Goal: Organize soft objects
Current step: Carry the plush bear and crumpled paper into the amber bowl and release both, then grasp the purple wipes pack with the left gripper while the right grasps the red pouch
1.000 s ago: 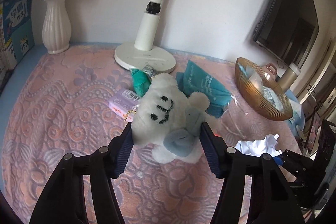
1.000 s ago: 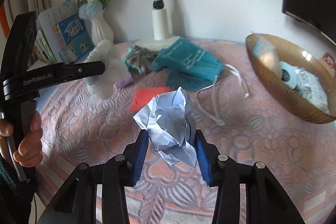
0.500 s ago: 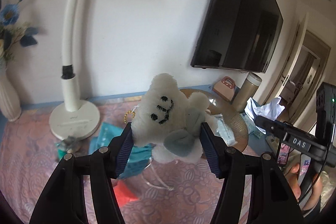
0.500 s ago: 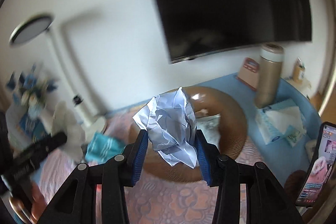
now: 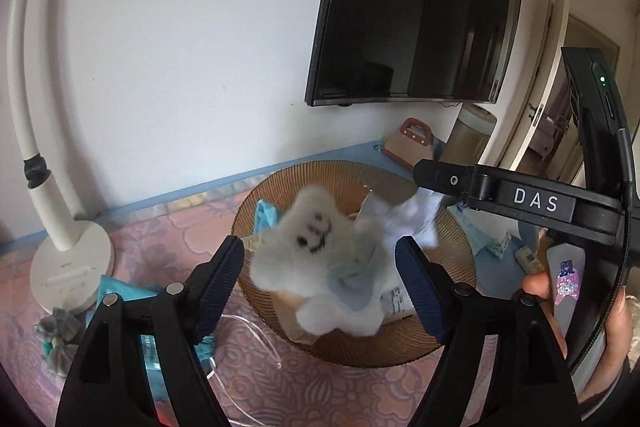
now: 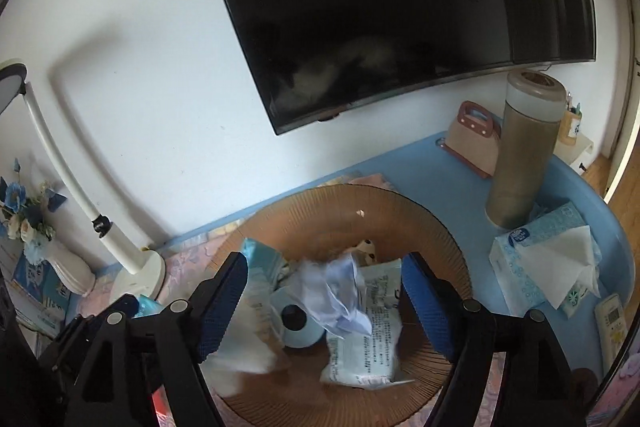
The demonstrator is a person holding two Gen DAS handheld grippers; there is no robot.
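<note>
Both grippers, left (image 5: 320, 267) and right (image 6: 322, 299), are hanging wide apart directly over the bowl (image 5: 452, 251). The plush (image 5: 320, 259) and paper (image 6: 332, 291) are lying free below them, inside its rim.

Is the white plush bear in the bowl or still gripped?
Released: the plush bear is blurred over the brown bowl, clear of the left gripper's open jaws.

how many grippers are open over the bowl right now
2. The left gripper is open above the plush bear, and the right gripper is open above the crumpled paper in the bowl.
</note>
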